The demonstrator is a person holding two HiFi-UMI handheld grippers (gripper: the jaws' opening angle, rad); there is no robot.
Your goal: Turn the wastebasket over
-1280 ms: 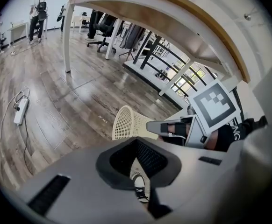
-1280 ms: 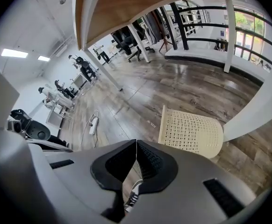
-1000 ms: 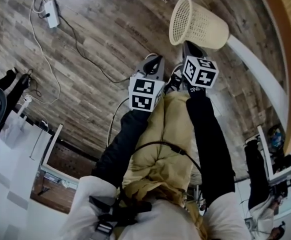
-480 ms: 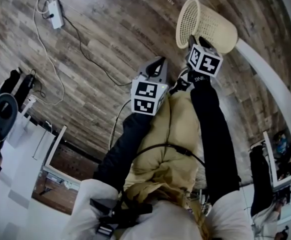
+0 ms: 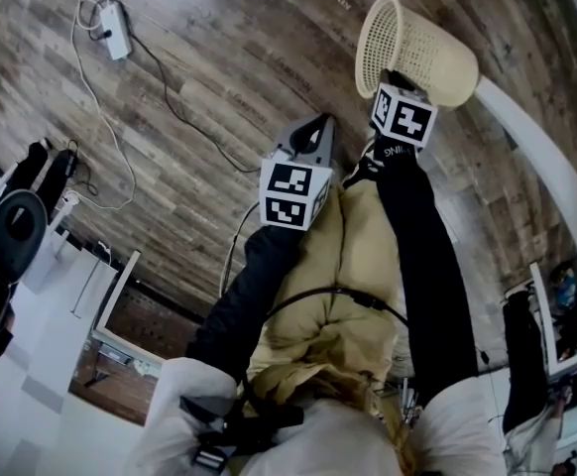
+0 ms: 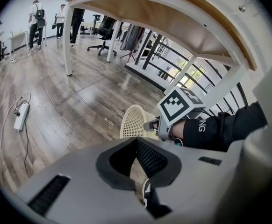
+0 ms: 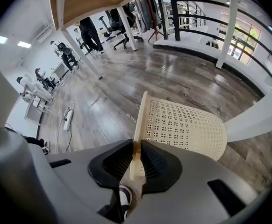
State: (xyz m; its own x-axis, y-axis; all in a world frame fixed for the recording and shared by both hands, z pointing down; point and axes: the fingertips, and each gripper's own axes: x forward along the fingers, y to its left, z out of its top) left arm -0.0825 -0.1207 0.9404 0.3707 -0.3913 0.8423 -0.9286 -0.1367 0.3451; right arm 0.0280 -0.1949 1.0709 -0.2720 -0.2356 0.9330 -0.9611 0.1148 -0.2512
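Note:
A cream lattice wastebasket (image 5: 422, 50) lies on its side on the wood floor, mouth toward the left, beside a white table leg (image 5: 526, 137). My right gripper (image 5: 392, 79) reaches down to the mouth's near edge. In the right gripper view the wastebasket (image 7: 185, 125) has its rim standing between the two black pads of the right gripper (image 7: 136, 157), which have just been closing and now press on it. My left gripper (image 5: 317, 133) hangs short of the basket with its tips together. In the left gripper view the left gripper (image 6: 136, 141) holds nothing, and the wastebasket (image 6: 135, 120) lies beyond it.
A white power strip (image 5: 118, 28) with a looping cable (image 5: 170, 102) lies on the floor at the upper left. Black gear and white furniture (image 5: 16, 241) stand at the left edge. My shoe (image 7: 123, 196) shows just below the right jaws. People stand far off in the room.
My right gripper has dropped toward the basket's mouth and now has the rim between its pads. The left gripper has hardly moved.

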